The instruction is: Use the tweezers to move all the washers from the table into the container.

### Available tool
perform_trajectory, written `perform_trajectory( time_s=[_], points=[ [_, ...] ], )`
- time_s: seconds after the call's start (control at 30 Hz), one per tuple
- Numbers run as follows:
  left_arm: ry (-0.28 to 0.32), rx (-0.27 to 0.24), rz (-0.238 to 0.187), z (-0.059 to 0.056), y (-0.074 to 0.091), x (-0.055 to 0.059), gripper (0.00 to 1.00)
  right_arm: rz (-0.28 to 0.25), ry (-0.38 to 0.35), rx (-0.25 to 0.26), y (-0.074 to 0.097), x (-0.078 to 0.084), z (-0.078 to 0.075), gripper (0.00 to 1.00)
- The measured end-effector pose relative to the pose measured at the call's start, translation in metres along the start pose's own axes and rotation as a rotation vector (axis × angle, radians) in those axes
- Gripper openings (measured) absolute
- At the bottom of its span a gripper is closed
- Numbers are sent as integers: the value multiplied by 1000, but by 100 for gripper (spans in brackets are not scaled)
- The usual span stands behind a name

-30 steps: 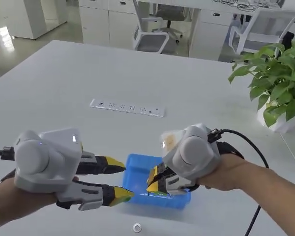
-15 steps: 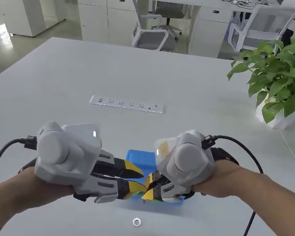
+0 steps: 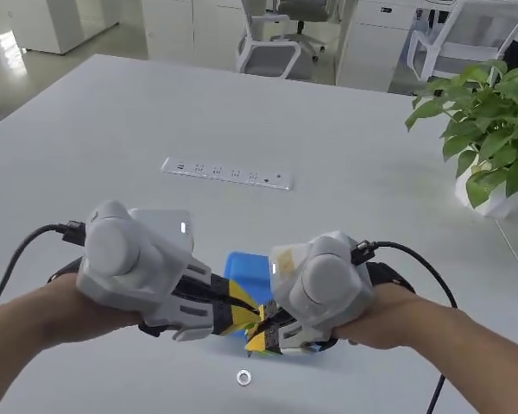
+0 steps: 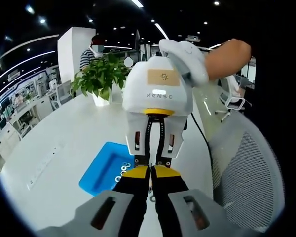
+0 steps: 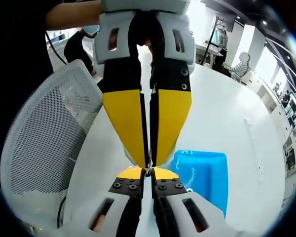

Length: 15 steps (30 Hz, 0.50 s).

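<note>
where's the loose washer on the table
Head view: the washer lies on the table near the bottom edge, just nearer the person than the blue container.

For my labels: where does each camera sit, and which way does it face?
Head view: on headset, looking down at left gripper and right gripper; hands show.
Left gripper view: rides left gripper, faces right gripper; own jaws below.
Right gripper view: rides right gripper, faces left gripper; own jaws below.
All share the blue container.
</note>
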<state>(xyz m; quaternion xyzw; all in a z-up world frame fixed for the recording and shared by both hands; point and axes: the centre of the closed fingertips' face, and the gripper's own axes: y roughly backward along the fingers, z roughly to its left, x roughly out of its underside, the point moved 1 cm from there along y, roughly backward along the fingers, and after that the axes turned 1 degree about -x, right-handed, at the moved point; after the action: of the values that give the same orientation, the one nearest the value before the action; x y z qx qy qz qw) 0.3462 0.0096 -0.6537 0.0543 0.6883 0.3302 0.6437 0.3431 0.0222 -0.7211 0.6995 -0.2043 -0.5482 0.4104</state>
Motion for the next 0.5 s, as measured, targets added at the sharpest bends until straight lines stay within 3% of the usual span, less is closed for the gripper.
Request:
perform_trajectory(
  time_s=[0.5],
  points=[
    [5,29,48,-10,-9,22,6,2,-5,-36,-20,13,13,7]
  ],
)
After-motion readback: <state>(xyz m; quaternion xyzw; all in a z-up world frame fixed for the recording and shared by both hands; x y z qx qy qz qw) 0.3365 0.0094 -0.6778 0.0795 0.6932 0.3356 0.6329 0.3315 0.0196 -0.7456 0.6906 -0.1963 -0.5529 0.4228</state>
